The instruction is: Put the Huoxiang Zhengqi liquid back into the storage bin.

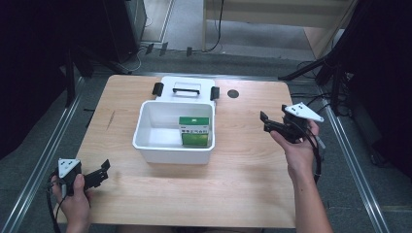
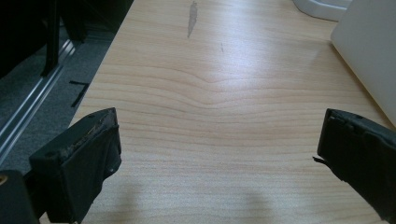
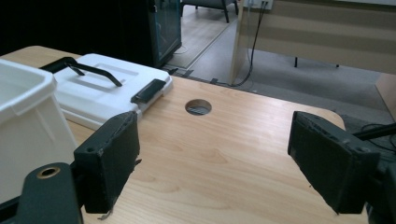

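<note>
A white open box [image 1: 145, 145] stands mid-table with a green carton [image 1: 194, 131] upright inside, toward its right wall. Its white lid [image 1: 185, 90] with a black handle and black clips lies flat just behind it; the lid [image 3: 105, 91] is also in the right gripper view, beside the box wall [image 3: 23, 126]. My left gripper [image 1: 103, 171] rests low at the table's front left corner, open and empty [image 2: 219, 154]. My right gripper [image 1: 265, 122] hovers right of the box, open and empty [image 3: 215, 163], pointing toward the lid.
A round cable hole [image 1: 233, 93] sits in the table behind the right gripper. The wooden table [image 1: 194, 194] has bare room in front of the box. Metal rails [image 1: 43, 155] run along both table sides. Black stands and cables lie on the floor beyond.
</note>
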